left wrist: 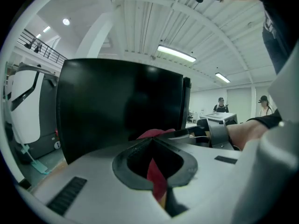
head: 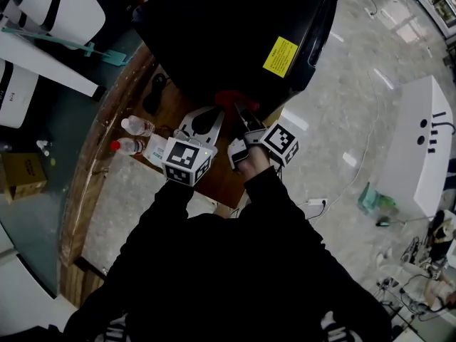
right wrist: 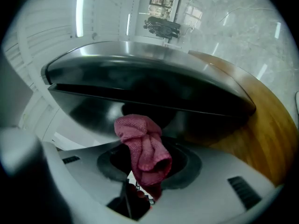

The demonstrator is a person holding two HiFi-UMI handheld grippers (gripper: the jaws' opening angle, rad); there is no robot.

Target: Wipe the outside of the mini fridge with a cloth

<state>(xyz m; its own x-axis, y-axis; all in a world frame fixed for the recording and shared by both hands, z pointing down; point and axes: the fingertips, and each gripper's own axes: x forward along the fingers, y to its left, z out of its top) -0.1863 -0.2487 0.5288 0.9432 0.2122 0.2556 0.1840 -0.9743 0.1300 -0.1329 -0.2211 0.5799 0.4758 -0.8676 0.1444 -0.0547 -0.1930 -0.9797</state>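
Observation:
The black mini fridge [head: 235, 27] stands on a round wooden table [head: 107, 155]; its glossy side fills the left gripper view [left wrist: 117, 101] and the right gripper view [right wrist: 140, 78]. A red cloth [head: 228, 98] sits bunched against the fridge's near lower edge. My right gripper [head: 241, 114] is shut on the cloth [right wrist: 140, 143], which bulges out past its tips [right wrist: 140, 146]. My left gripper [head: 214, 112] sits just to its left, jaws closed [left wrist: 152, 141], with a red strip of cloth [left wrist: 156, 181] pinched between them. The right gripper [left wrist: 196, 130] reaches in from the right there.
Two clear bottles [head: 135, 125] [head: 127, 146] lie on the table left of my grippers. A yellow label [head: 280, 55] marks the fridge top. A white cabinet [head: 417, 141] stands on the floor at right, a cardboard box [head: 21, 173] at left.

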